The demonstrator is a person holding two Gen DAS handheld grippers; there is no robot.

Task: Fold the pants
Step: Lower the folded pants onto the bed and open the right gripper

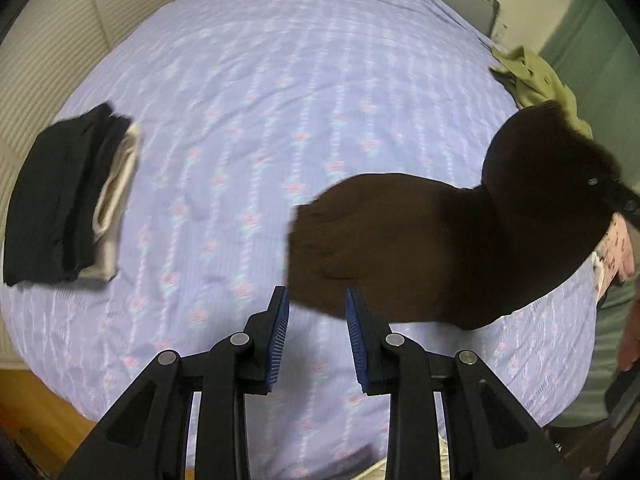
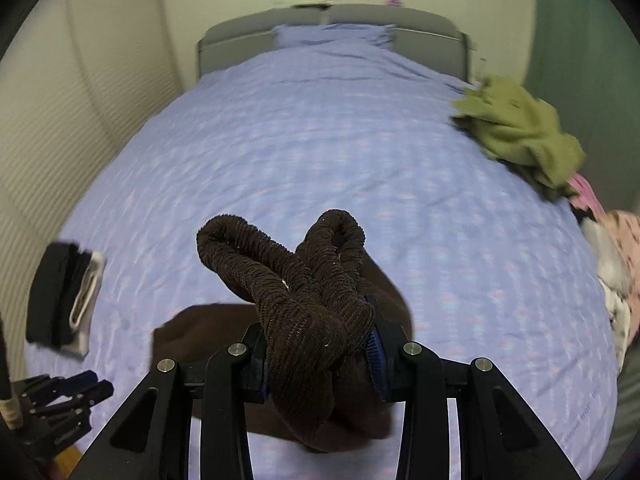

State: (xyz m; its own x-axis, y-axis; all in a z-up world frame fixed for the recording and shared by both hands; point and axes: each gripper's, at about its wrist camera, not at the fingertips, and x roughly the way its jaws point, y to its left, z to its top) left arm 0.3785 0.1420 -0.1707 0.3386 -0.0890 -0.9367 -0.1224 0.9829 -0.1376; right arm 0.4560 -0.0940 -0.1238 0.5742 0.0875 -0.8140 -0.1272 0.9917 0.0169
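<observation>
Dark brown ribbed pants hang over the lilac bed cover. My right gripper is shut on their bunched waistband, which loops up above the jaws. In the left wrist view the pants hang to the right, from a dark piece of the right gripper at the frame edge. My left gripper is open with nothing between its blue pads; the pants' lower edge lies just beyond its tips. The left gripper also shows in the lower left of the right wrist view.
A folded stack of black and cream clothes lies on the bed's left side. A crumpled green garment and pink patterned clothes lie at the right edge. The grey headboard is at the far end. Wooden floor shows lower left.
</observation>
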